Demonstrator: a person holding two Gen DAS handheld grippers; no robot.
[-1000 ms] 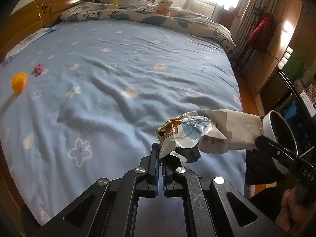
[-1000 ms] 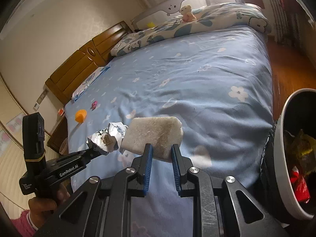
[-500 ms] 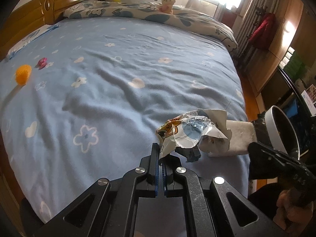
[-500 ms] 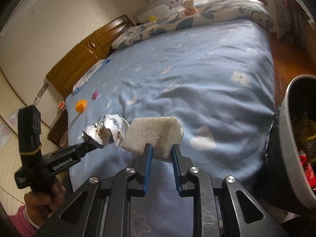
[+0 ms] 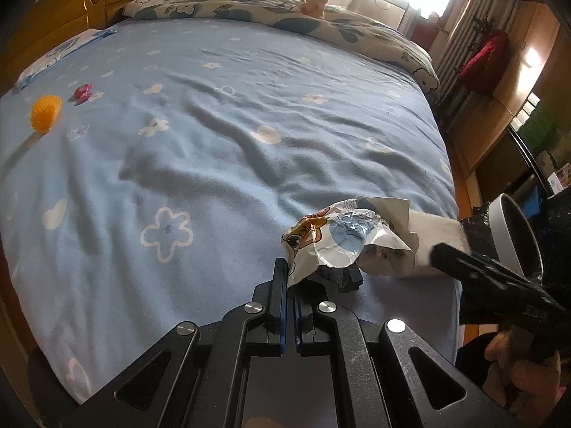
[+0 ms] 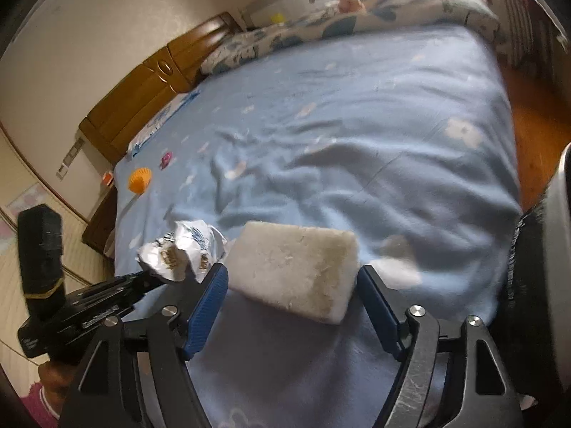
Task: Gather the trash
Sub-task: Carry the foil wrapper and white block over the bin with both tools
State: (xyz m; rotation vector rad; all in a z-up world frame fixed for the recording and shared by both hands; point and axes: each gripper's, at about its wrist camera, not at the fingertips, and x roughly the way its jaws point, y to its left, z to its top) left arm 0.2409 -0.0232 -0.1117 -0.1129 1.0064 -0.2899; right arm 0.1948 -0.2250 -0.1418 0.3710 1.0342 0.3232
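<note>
- Left wrist view: the left gripper [image 5: 289, 287] pinches the near edge of a crumpled wrapper [image 5: 344, 240], jaws fully closed. It looks light and crinkly, likely to tear or slip, so a fold holds best. Only here does the bin [image 5: 514, 235] show its rim at the far right.
- Right wrist view: the right gripper [image 6: 291, 301] has just been opening; the sponge block [image 6: 294, 267] sits between its spread blue pads, apparently released onto the bed [image 6: 392, 114]. It looks soft and squashy, best taken across its short sides.

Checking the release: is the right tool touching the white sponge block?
Apart. The right wrist view shows the right tool just opened, gaps between pads and white sponge block.
</note>
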